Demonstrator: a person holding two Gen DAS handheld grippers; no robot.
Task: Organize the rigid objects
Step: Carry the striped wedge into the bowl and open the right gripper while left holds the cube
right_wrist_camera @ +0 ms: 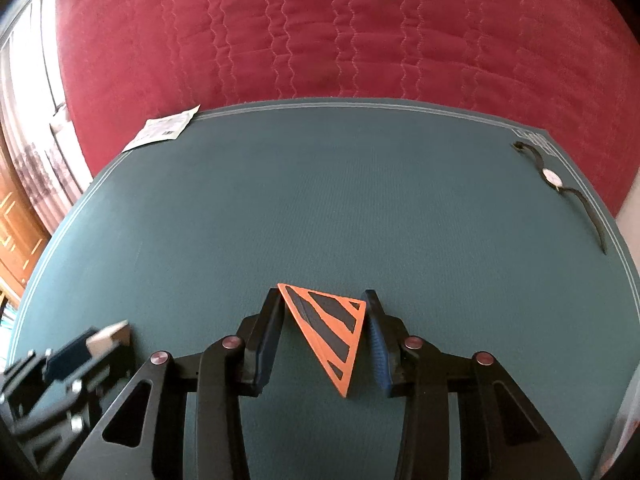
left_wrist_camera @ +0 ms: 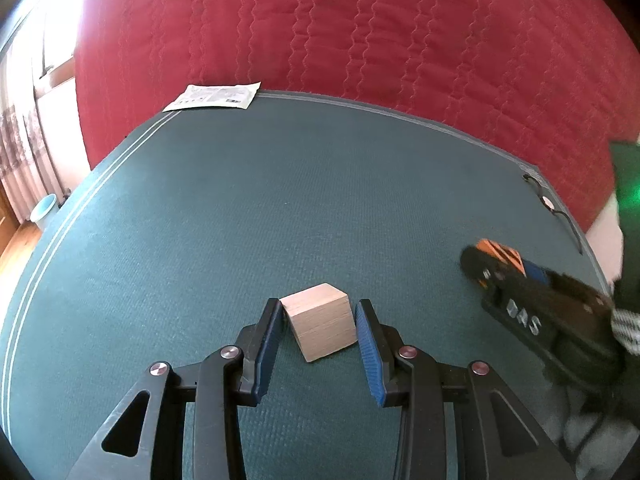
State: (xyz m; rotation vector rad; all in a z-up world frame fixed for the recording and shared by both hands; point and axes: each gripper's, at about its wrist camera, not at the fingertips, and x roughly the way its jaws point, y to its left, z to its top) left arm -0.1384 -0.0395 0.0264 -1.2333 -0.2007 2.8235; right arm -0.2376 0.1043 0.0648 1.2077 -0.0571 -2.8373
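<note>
A pale wooden cube (left_wrist_camera: 322, 322) stands on the green mat (left_wrist_camera: 280, 200), turned corner-on between the fingers of my left gripper (left_wrist_camera: 318, 304). Both blue pads touch its sides, so the gripper is shut on it. An orange triangle with black stripes (right_wrist_camera: 328, 328) sits between the fingers of my right gripper (right_wrist_camera: 324, 296), its two upper corners pressed against the pads. In the left wrist view the right gripper (left_wrist_camera: 520, 292) shows at the right edge with the orange triangle (left_wrist_camera: 500, 254). The right wrist view catches the left gripper (right_wrist_camera: 80, 360) and the cube (right_wrist_camera: 108, 336) at the lower left.
The mat lies on a red quilted cover (left_wrist_camera: 360, 32). A white printed packet (left_wrist_camera: 214, 96) lies at the mat's far left corner. A wristwatch (right_wrist_camera: 552, 178) with a dark strap rests near the far right edge. A pale blue bucket (left_wrist_camera: 42, 208) stands on the floor at the left.
</note>
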